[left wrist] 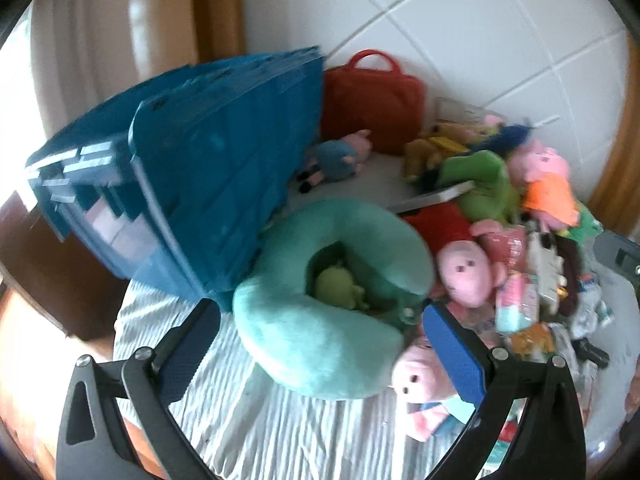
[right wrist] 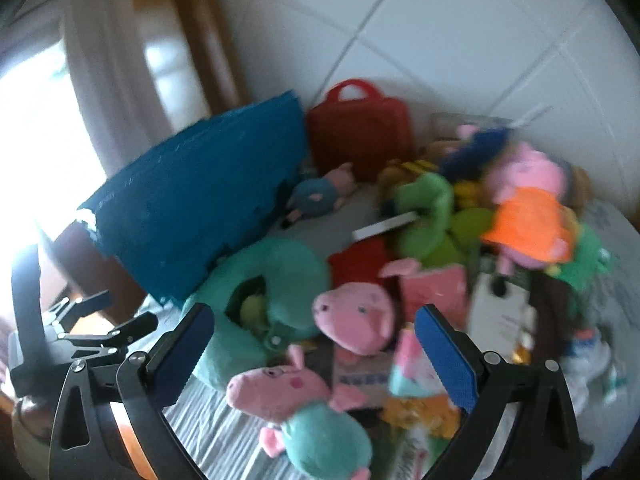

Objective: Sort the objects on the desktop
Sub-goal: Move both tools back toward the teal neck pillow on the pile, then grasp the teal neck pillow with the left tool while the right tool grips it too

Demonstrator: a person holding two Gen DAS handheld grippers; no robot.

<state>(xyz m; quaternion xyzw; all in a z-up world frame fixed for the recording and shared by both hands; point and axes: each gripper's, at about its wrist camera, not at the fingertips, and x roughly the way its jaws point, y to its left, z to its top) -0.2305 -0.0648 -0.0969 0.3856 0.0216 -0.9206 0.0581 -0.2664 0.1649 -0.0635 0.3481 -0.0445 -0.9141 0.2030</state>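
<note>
- Plainly, both pairs of jaws stand wide apart and hold nothing.
- Left gripper (left wrist: 320,344): its blue pads flank the lower part of a teal neck pillow (left wrist: 332,320) at the centre of the left view; whether they touch it I cannot tell. A small green toy (left wrist: 338,286) sits in the pillow's hollow.
- Right gripper (right wrist: 314,354): between its fingers, at the lower centre of the right view, lies a pig plush in a teal shirt (right wrist: 304,412), with a second pink pig head (right wrist: 354,316) just above it.
- Striped cloth (left wrist: 240,400) covers the surface under both.
- Blue crate (left wrist: 208,184) lies tipped at the left of the frame, touching the pillow.
- Red case (left wrist: 374,108) leans on the tiled wall, upper centre; a small blue-bodied plush (left wrist: 336,158) lies before it.
- Toy heap at the right: an orange-dressed pig (right wrist: 528,216), a green plush (right wrist: 428,212), blurred packets.
- Left gripper also shows at the right view's left edge (right wrist: 104,320).
</note>
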